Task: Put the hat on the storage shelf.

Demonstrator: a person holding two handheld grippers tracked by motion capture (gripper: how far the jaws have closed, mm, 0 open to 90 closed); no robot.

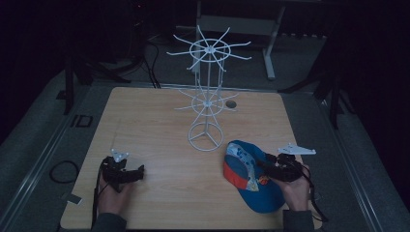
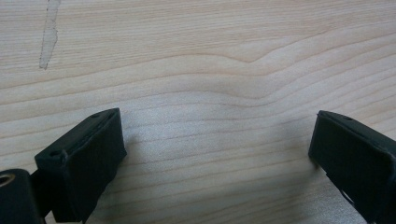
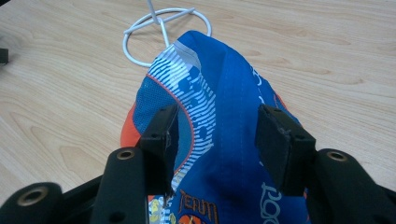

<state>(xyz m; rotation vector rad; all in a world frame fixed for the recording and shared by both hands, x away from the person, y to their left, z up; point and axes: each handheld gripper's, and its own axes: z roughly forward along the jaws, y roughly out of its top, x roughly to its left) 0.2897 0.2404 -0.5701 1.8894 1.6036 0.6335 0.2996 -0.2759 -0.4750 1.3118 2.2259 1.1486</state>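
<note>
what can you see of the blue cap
The blue cap looks like soft fabric, with an orange edge, a white striped panel and printed lettering. It lies crumpled on the wooden table near the white wire rack's ring base. The right gripper straddles a raised fold; whether its pads press is unclear.

cap [image 1: 251, 179]: blue fabric, orange trim, white striped panel, printed lettering | state: crumpled, bunched up into a ridge | pose: lying on wooden table [image 1: 159, 121], ridge toward white wire stand [image 1: 207, 104] | place: near right front of table, just beside stand's ring base | contact: between right gripper [image 3: 217, 135] pads
</note>
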